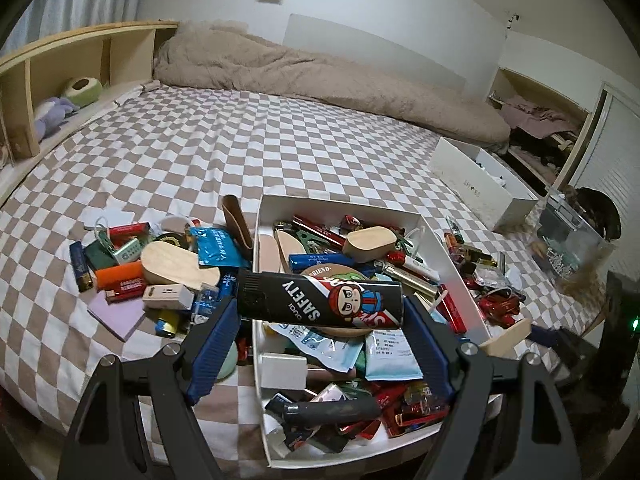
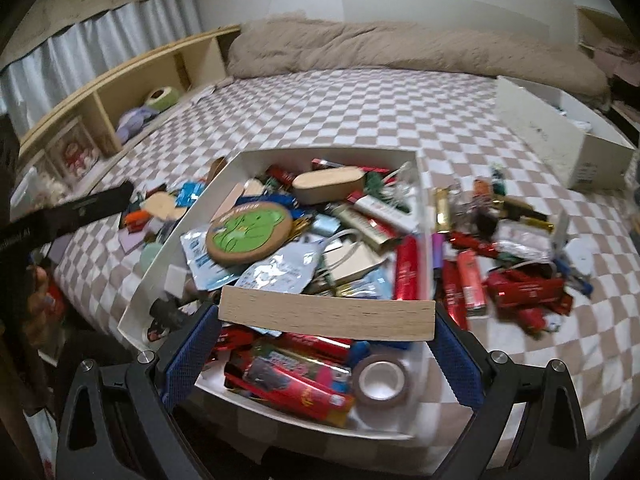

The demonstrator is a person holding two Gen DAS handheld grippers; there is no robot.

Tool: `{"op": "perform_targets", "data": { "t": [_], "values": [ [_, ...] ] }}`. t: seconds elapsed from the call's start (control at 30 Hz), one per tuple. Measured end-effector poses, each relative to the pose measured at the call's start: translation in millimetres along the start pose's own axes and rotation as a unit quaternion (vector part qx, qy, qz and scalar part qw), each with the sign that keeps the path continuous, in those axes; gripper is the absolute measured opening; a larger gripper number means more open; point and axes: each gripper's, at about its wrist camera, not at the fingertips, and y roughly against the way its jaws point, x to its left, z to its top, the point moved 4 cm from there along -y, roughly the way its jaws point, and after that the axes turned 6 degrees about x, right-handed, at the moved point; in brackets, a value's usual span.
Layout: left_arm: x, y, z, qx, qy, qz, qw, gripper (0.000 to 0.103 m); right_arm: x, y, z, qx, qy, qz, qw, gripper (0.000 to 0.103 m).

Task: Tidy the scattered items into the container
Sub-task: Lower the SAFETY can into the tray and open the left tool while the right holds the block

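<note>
Gripping a black lighter [image 1: 320, 300], left claw [image 1: 320, 316]; right claw [image 2: 326, 314] clamps a wooden block [image 2: 326, 314] above the white box [image 2: 140, 296]

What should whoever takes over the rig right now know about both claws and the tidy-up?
Left claw: shut on the black lighter, held over the white box.
Right claw: shut on the wooden block, also over the box.
Done: box already heaped with items.
Left: release both into the box, then clear the left pile and the right pile from the checked bedspread.
</note>
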Motion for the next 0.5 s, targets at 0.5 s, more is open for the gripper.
{"op": "perform_targets", "data": {
  "t": [0.5],
  "values": [
    [-19,-55,12,0.056,-0.007,-0.011,0.9984,0.082,15,-39,-17,0.039,0.02,0.012,0.999,0.1]
  ]
}}
